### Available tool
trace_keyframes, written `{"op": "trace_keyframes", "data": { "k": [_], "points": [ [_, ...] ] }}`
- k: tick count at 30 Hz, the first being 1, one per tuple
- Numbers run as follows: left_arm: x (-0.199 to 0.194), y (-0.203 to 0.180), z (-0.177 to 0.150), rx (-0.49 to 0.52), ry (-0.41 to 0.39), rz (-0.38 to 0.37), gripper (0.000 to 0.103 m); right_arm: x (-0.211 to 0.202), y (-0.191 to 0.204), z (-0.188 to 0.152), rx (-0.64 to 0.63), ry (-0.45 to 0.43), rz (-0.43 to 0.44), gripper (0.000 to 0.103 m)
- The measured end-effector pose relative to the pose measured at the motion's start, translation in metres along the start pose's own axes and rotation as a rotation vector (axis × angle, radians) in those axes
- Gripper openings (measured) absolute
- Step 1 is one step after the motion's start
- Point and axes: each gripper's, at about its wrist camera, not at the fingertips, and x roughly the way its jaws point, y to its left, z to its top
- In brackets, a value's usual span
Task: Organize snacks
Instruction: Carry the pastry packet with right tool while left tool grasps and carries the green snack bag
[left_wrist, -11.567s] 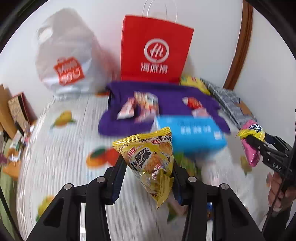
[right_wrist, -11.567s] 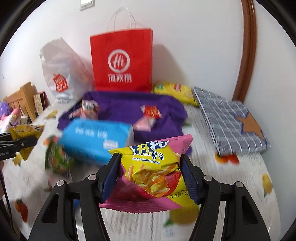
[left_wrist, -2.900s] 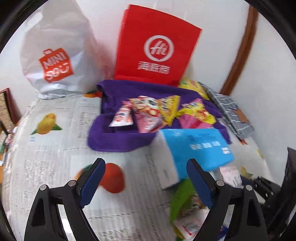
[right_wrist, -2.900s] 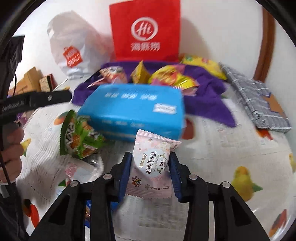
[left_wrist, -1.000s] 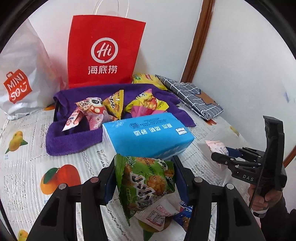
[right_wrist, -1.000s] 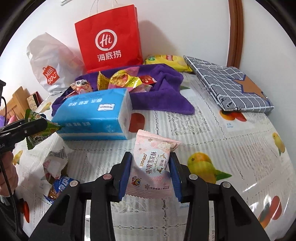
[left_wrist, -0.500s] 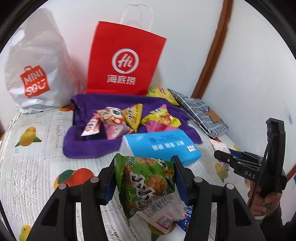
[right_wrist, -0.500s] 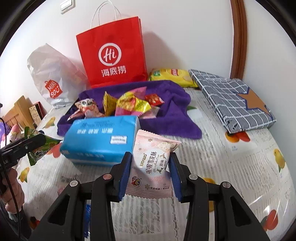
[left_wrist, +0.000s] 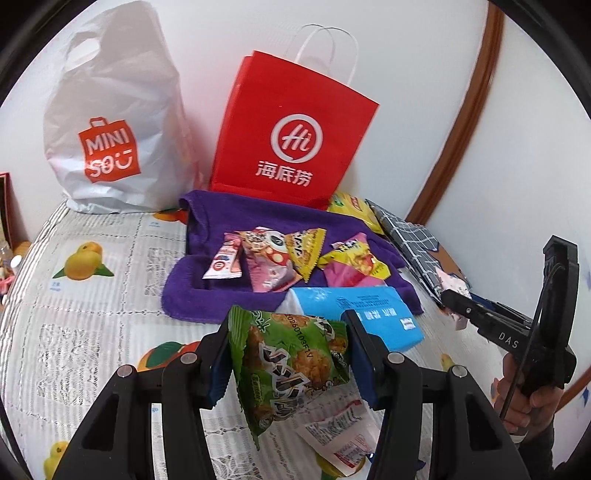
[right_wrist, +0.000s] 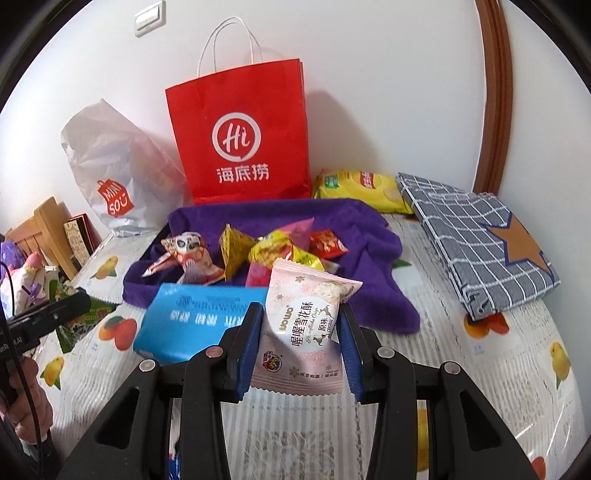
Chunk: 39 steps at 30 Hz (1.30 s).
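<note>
On my far left a white MINISO plastic bag (left_wrist: 110, 122) leans against the wall, and just beside it stands the red Haidilao paper bag (left_wrist: 291, 136). In front of both lies the purple towel (left_wrist: 207, 221), with a small heap of snack packets (left_wrist: 280, 258) on it — pink, yellow and red wrappers touching one another. My left gripper (left_wrist: 288, 354) is clamped on a green snack packet (left_wrist: 291, 365), both pads pressing its sides, held above the fruit-print tablecloth (left_wrist: 92, 295); a white-and-red wrapper (left_wrist: 340, 439) lies on the cloth below it. A blue tissue pack (left_wrist: 365, 314) rests at the towel's near edge. Further right, my right gripper (right_wrist: 299, 347) grips a pale pink snowflake-pastry packet (right_wrist: 306, 325) upright between its blue pads, in front of the tissue pack and the towel. Behind, a yellow chip bag (right_wrist: 362, 184) lies by the wall — touching a folded grey checked cloth (right_wrist: 480, 240) with a brown star.
</note>
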Motion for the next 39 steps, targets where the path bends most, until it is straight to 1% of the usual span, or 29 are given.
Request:
{"op": "trace_keyframes", "data": {
  "k": [5, 11, 18, 22, 25, 27, 29, 32, 33, 36, 37, 39],
  "points": [
    [0.002, 0.007, 0.002, -0.032, 0.002, 0.016, 0.052, 0.005, 0.002, 0.011, -0.008, -0.018, 0.007, 0.041],
    [0.006, 0.010, 0.001, -0.037, 0.004, 0.042, 0.052, 0.014, 0.003, 0.023, -0.015, -0.032, 0.013, 0.041],
    [0.014, 0.020, 0.000, -0.078, 0.025, 0.055, 0.052, 0.021, 0.002, 0.036, -0.021, -0.060, 0.026, 0.041],
    [0.015, 0.022, 0.000, -0.085, 0.021, 0.073, 0.052, 0.024, 0.000, 0.042, -0.021, -0.072, 0.029, 0.041],
    [0.015, 0.023, 0.001, -0.079, 0.030, 0.073, 0.052, 0.026, -0.002, 0.046, -0.016, -0.074, 0.031, 0.041],
    [0.012, 0.023, 0.003, -0.076, 0.028, 0.042, 0.052, 0.026, -0.004, 0.049, -0.012, -0.075, 0.036, 0.041],
    [0.008, 0.023, 0.007, -0.070, 0.013, 0.040, 0.052, 0.024, -0.007, 0.052, -0.016, -0.082, 0.034, 0.041],
    [0.009, 0.020, 0.016, -0.059, 0.021, 0.069, 0.052, 0.023, -0.011, 0.060, -0.017, -0.093, 0.031, 0.041],
    [0.009, 0.020, 0.020, -0.066, 0.025, 0.060, 0.052, 0.022, -0.011, 0.062, -0.018, -0.095, 0.031, 0.041],
    [0.011, 0.016, 0.035, -0.081, 0.054, 0.002, 0.052, 0.023, -0.013, 0.069, -0.026, -0.108, 0.032, 0.041],
    [0.011, 0.012, 0.041, -0.072, 0.050, -0.005, 0.052, 0.023, -0.013, 0.071, -0.028, -0.112, 0.036, 0.041],
    [0.012, 0.002, 0.053, -0.044, 0.029, 0.012, 0.052, 0.027, -0.014, 0.076, -0.029, -0.116, 0.044, 0.041]
  ]
}}
